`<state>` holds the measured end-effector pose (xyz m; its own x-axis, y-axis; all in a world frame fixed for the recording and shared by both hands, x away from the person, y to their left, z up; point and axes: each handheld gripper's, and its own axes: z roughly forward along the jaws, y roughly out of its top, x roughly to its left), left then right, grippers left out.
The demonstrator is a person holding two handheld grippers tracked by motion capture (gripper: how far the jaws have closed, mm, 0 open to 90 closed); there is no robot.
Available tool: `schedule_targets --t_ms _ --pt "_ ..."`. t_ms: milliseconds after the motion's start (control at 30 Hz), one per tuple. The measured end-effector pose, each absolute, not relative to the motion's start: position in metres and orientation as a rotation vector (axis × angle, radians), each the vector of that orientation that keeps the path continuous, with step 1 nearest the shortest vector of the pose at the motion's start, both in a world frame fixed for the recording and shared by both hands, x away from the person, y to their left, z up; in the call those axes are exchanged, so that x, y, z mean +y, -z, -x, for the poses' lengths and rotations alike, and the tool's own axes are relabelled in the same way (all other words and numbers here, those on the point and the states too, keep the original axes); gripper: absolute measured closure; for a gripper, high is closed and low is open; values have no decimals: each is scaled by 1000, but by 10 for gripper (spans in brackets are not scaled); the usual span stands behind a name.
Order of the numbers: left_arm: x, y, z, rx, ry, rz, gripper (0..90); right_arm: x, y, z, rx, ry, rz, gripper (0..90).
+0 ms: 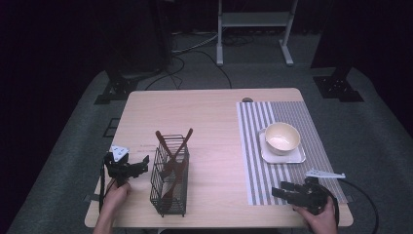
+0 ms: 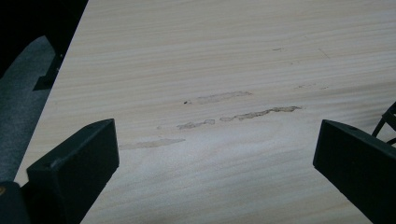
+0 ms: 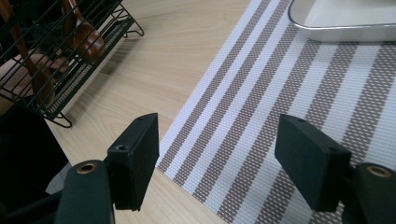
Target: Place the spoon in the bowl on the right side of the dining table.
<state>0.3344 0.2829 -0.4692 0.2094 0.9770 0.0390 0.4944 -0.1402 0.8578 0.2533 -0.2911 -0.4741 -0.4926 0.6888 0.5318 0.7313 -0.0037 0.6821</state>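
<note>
Dark room, wooden bench (image 1: pixel 214 112): both hand-held grippers, left (image 1: pixel 139 165) and right (image 1: pixel 281 191), are held released and empty, spoons (image 1: pixel 173 161) left standing in the wire rack (image 1: pixel 169 192), so a reach-and-grasp is judged pending, likely toward the bowl (image 1: pixel 282 138).

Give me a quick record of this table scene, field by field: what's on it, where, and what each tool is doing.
surface: light wooden table
near left: black wire caddy standing upright, brown wooden utensils inside it
right side: striped placemat
on placemat: pale square tray with a cream bowl on it, upright
left tool: beside the caddy, jaws open, nothing between them
right tool: at the near edge of the placemat, jaws open, nothing between them
hands: one on each tool, at the near table edge
</note>
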Motion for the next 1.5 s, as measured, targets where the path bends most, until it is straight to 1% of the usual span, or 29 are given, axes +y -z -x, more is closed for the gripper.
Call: schedule_targets --t_ms 800,1500 --pt "283 469 -334 1379 -829 -1749 0 -250 446 -279 -2214 1534 1399 285" --pt "283 469 -334 1375 -831 -1751 0 -217 408 -302 -2265 1521 1302 278"
